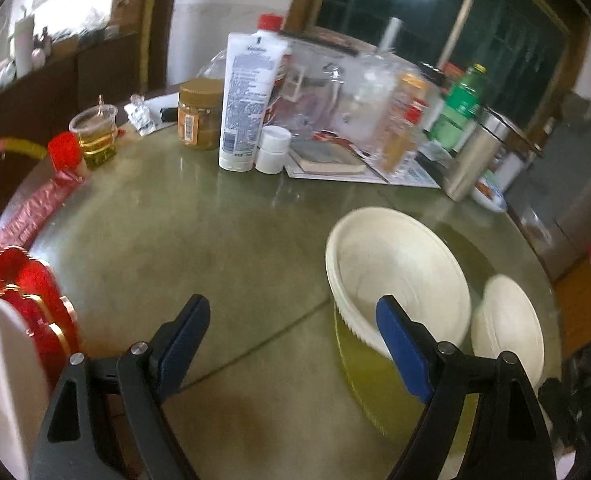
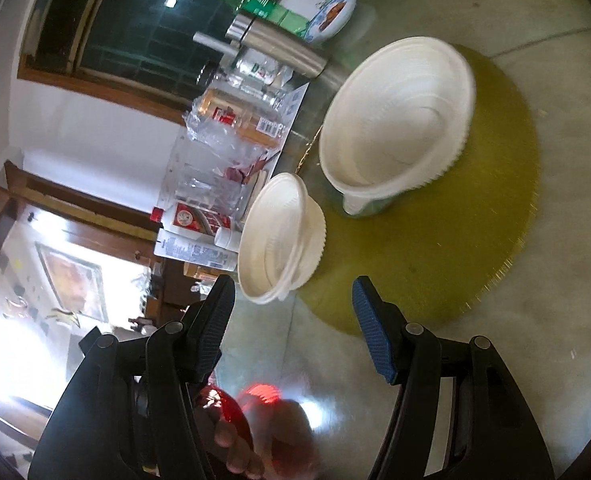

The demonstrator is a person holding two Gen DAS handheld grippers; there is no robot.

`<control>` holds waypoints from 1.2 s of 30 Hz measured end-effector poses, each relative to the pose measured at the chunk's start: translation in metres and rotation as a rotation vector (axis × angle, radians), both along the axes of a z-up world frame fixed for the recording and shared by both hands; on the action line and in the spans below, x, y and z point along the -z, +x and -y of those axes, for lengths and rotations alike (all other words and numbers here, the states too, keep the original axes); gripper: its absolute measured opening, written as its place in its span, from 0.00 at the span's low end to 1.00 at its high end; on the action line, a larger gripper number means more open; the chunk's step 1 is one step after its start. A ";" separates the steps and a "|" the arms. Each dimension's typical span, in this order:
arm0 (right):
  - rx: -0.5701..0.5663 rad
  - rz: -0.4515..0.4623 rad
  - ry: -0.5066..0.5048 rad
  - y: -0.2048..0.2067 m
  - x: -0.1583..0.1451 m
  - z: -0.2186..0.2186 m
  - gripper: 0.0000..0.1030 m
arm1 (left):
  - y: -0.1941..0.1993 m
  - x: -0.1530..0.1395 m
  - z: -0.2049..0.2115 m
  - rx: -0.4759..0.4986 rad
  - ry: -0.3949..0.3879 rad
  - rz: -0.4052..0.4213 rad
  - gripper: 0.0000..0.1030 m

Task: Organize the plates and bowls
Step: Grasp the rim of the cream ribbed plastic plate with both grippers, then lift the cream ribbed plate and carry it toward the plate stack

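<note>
White big bowl and small bowl lower right; left gripper wide, right gripper half-open, both empty. Pinch rim squarely, then nest.

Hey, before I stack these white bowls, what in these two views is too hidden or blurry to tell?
- Small bowl: left wrist view, lower edge hidden behind the left hand-held gripper.
- Stack counts: both views, motion blur smears the rim of the large bowl.
- White tube: left wrist view, print too small.
- Red object: right wrist view, blurred beneath the right hand-held gripper.
</note>
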State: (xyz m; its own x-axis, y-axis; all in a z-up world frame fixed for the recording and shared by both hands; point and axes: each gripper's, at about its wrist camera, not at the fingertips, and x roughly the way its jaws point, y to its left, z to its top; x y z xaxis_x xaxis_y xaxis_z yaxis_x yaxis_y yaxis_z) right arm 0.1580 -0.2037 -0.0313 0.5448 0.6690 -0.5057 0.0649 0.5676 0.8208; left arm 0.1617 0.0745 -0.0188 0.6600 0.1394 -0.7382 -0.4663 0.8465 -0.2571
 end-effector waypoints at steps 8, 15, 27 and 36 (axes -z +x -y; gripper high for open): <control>-0.057 -0.009 -0.109 0.049 0.010 -0.037 0.60 | 0.028 0.021 0.000 -0.032 -0.028 -0.024 0.83; -0.081 -0.019 -0.157 0.067 0.024 -0.053 0.60 | 0.037 0.038 -0.006 -0.069 -0.053 -0.034 0.83; -0.152 0.001 -0.289 0.065 0.024 -0.066 0.15 | 0.043 0.042 0.012 0.060 0.059 -0.061 0.16; -0.138 0.032 -0.317 0.054 0.012 -0.061 0.12 | 0.038 0.037 0.019 0.081 0.126 -0.055 0.16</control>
